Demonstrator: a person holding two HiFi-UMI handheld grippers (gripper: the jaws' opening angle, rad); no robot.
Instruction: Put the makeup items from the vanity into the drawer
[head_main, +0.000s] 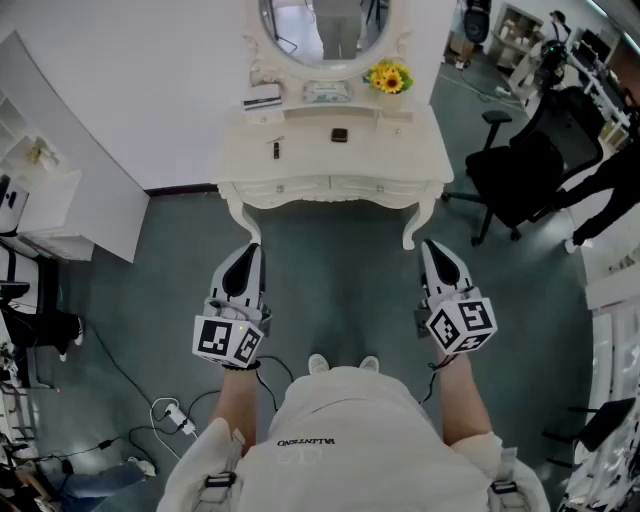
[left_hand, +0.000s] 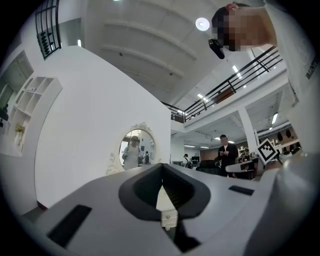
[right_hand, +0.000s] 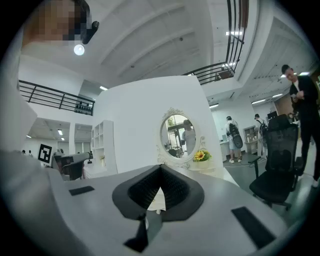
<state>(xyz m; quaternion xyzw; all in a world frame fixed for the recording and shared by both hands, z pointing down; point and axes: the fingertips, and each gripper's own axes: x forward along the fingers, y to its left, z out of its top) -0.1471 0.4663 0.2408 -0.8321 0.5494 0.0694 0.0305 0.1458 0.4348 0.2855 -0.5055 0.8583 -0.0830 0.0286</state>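
Observation:
A white vanity with an oval mirror stands ahead of me. On its top lie a small dark compact, a thin dark stick, a flat boxed item and a pale tray. Its two front drawers are closed. My left gripper and right gripper hover over the floor short of the vanity, both shut and empty. The left gripper view shows the left gripper pointing at the mirror. In the right gripper view the right gripper faces the mirror.
Yellow flowers sit on the vanity's right. A black office chair stands right of it, with a person beyond. A white shelf unit stands at the left. Cables lie on the floor by my feet.

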